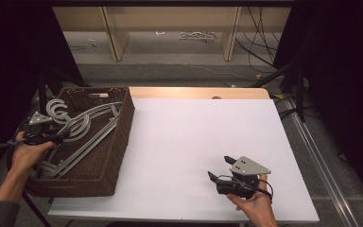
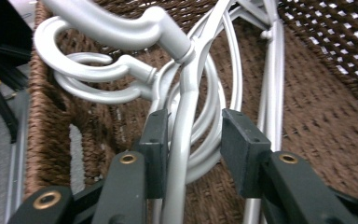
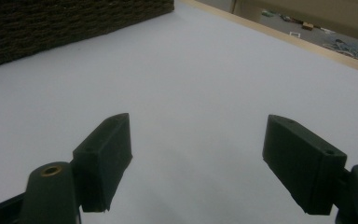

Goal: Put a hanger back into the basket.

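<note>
Silver hangers (image 2: 186,112) tangled in wicker basket (image 1: 123,127), left tongs (image 2: 193,140) astride one; right tongs (image 3: 200,163) agape.

Hangers (image 2: 186,107) inside the basket (image 1: 123,137) are running off the frame's bottom edge; their lower ends are lying tangled, possibly overlapping, count indistinct.
</note>
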